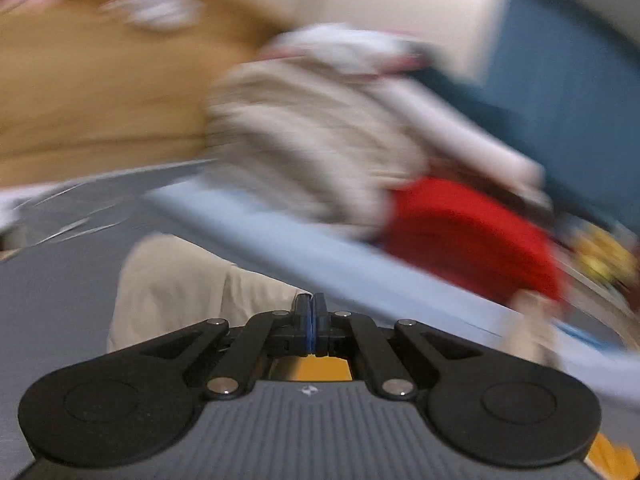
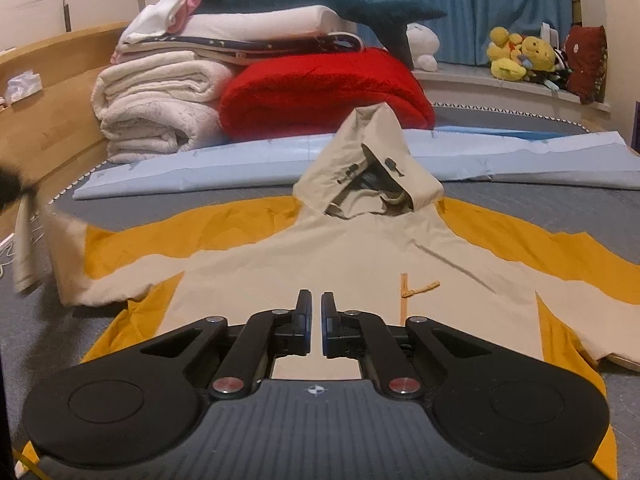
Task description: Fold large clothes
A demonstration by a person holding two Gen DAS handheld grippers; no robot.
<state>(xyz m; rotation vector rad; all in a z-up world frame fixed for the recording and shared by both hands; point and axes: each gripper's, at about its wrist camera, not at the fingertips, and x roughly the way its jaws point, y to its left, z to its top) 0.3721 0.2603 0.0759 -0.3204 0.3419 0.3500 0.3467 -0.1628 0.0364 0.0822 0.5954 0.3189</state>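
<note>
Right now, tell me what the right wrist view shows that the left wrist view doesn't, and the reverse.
Only the right wrist view shows the beige and orange hooded jacket spread flat, the dark teal plush shark, and the right gripper slightly open above the jacket.

Only the left wrist view, heavily blurred, shows the left gripper with its fingers pressed together on beige cloth.

Both show the red fleece blanket, the folded cream blankets and the light blue sheet.
</note>
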